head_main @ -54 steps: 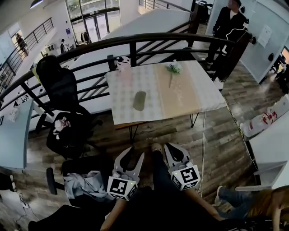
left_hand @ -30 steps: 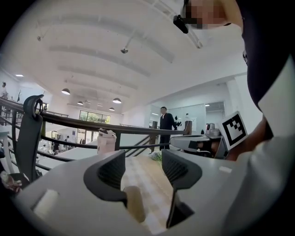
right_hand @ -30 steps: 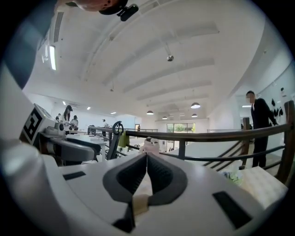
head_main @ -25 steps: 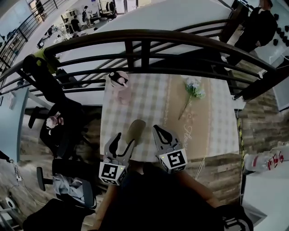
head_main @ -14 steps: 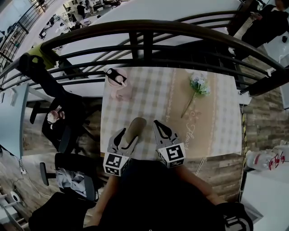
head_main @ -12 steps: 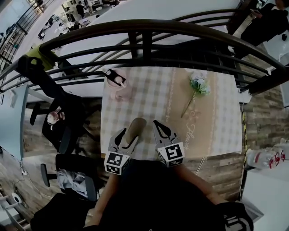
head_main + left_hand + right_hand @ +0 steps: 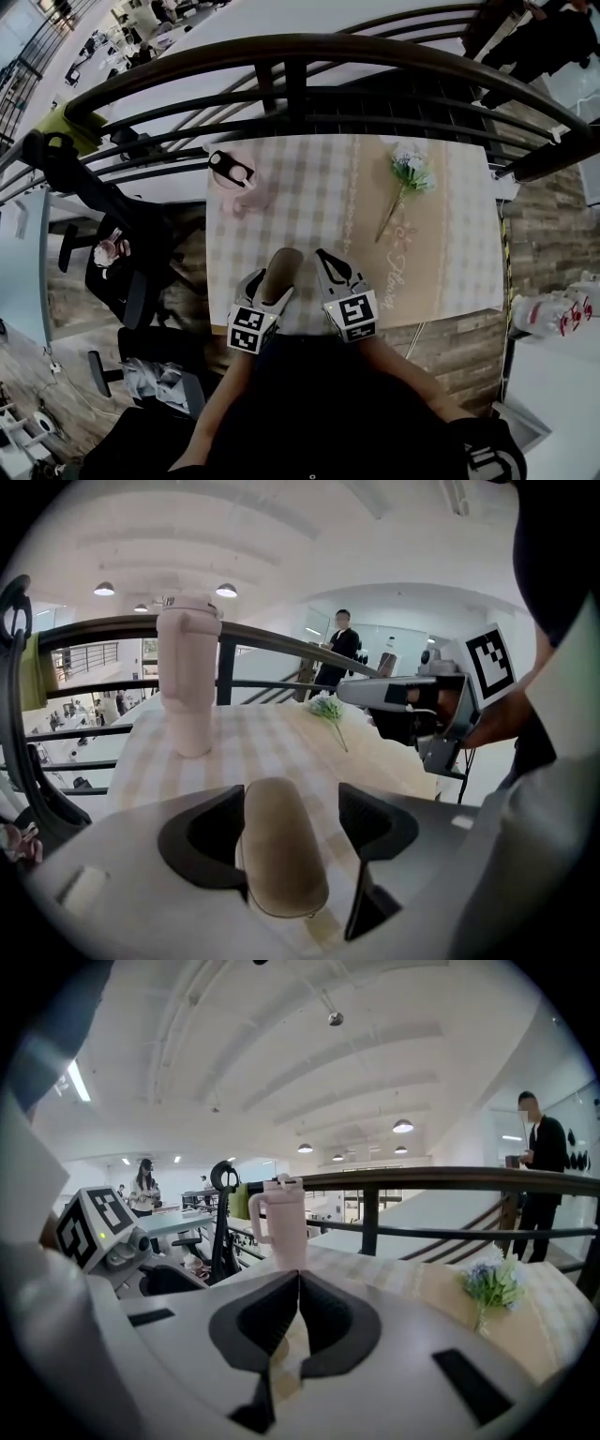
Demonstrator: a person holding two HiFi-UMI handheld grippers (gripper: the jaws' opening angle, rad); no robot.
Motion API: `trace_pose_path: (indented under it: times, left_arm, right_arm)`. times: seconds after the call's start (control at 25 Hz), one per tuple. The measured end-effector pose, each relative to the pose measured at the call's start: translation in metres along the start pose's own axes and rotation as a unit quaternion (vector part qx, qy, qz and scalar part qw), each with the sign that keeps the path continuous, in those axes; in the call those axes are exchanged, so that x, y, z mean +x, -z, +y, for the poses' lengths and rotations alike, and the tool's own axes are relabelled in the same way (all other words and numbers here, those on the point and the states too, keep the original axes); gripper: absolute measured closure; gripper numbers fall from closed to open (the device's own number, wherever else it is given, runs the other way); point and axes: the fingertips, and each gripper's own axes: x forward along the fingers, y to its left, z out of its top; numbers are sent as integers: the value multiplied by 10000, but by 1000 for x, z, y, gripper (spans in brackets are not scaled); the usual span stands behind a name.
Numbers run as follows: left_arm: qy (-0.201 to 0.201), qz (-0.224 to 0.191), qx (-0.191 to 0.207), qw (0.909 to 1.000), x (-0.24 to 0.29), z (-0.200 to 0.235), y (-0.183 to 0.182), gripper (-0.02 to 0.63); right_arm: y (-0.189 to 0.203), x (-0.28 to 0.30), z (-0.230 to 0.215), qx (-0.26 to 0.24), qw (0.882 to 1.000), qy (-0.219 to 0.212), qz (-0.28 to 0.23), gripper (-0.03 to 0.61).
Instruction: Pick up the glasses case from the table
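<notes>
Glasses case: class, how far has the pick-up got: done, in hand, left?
Done: the left gripper straddles the case on the table. In hand: its jaws have just been opening, the case between them, ungripped. Left: close and lift. The right gripper is shut, empty.

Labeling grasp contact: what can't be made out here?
Head view: near end of the glasses case, under the left gripper, whose jaws have just been opening around it.
Left gripper view: whether the picture-left pad touches the case; their edges overlap.
Right gripper view: the case, behind the right gripper's own body.
</notes>
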Motion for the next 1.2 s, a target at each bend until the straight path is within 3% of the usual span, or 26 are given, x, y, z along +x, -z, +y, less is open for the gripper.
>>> trace_pose_path:
  times: [0.8, 1.2]
  left_arm:
    - [64, 1241, -398, 9915, 33, 12, 44, 242]
    - [-287, 1436, -40, 9892, 51, 19, 50, 190]
  right_arm:
    - [18, 13, -4, 153, 9993, 69, 334, 566]
    - [23, 5, -8, 184, 9990, 183, 370, 566]
